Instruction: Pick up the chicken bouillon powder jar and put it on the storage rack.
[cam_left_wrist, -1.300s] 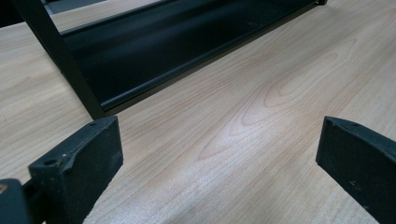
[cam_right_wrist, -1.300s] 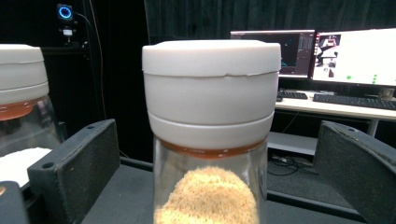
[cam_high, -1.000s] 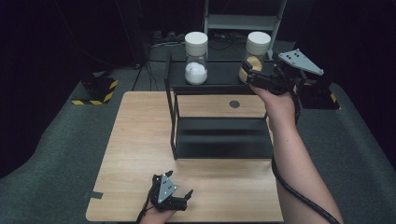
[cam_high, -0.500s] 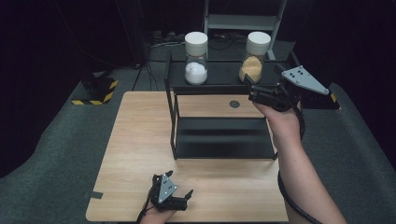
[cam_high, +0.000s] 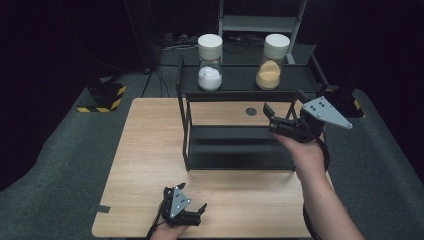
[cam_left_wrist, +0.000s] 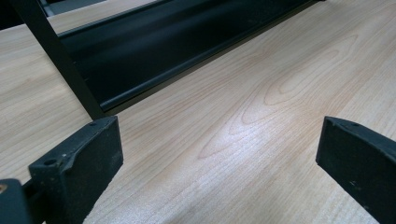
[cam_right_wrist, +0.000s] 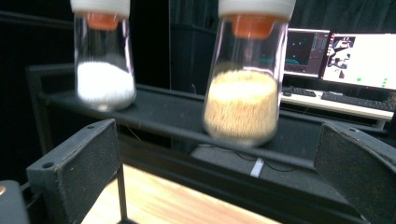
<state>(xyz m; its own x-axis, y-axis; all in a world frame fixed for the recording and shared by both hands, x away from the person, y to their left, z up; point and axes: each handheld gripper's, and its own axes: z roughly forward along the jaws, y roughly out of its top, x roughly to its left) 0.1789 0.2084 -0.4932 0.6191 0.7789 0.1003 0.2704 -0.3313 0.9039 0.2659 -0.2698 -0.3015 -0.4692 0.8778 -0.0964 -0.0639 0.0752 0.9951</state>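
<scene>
Closest to the person, the left gripper (cam_high: 192, 216) sits low at the near edge of the wooden table (cam_high: 145, 165), jaws spread wide with nothing between them. In the left gripper view the bare wood grain lies between the two black jaws, and the bottom rail of the black shelf rack (cam_left_wrist: 154, 51) runs just beyond them, with one upright post at the left.

Further in, the rack (cam_high: 235, 132) stands on the middle of the table, its lower shelves bare. A small dark disc (cam_high: 250, 111) lies on the tabletop behind it.

At the rack's right side, the right gripper (cam_high: 272, 117) is held up in the person's right hand (cam_high: 305, 150), level with the space below the top shelf, its grey three-cornered plate (cam_high: 326, 112) tilted to the right. Its jaws stand well apart and grip nothing. They point toward the top shelf.

On that top shelf stand two glass jars with white lids, both upright and well apart from each other. The jar of tan grains (cam_high: 270, 62) is at the right, just beyond the right gripper and clear of it; in the right gripper view it (cam_right_wrist: 243, 93) shows between the jaws but farther off, untouched. The jar of white powder (cam_high: 210, 62) stands to its left.

Farthest off, lit computer monitors (cam_right_wrist: 345, 53) glow behind the shelf.
</scene>
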